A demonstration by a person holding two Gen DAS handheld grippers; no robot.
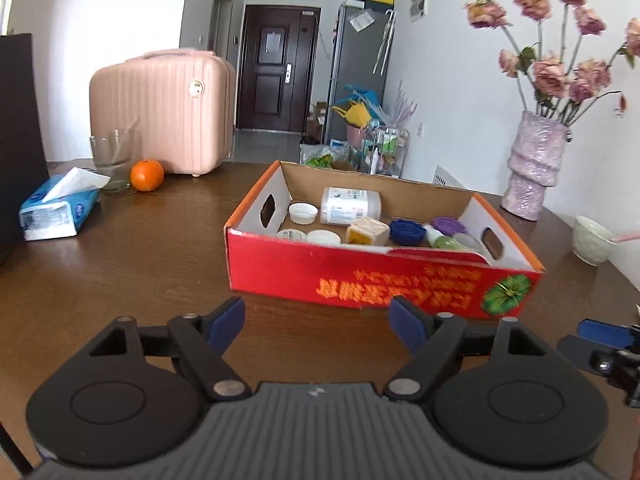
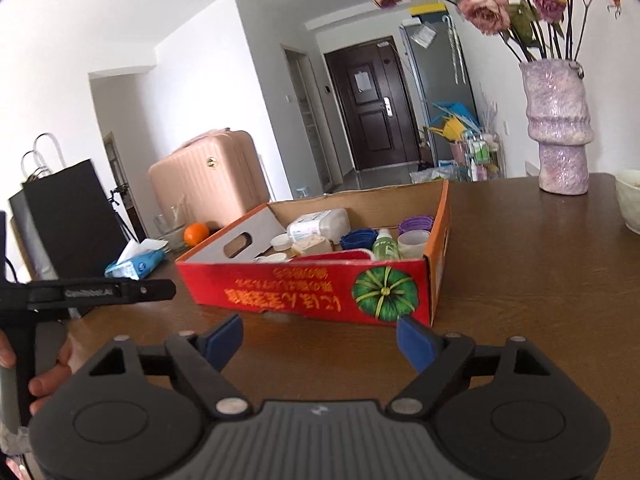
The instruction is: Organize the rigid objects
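A red cardboard box stands on the brown table; it also shows in the right wrist view. Inside lie a white bottle on its side, white caps, a beige square lid, a blue cap, a purple cap and a small green bottle. My left gripper is open and empty, just in front of the box. My right gripper is open and empty, near the box's front right corner.
A tissue pack, a glass and an orange sit at the far left, with a pink suitcase behind. A purple vase of dried flowers and a white bowl stand at the right.
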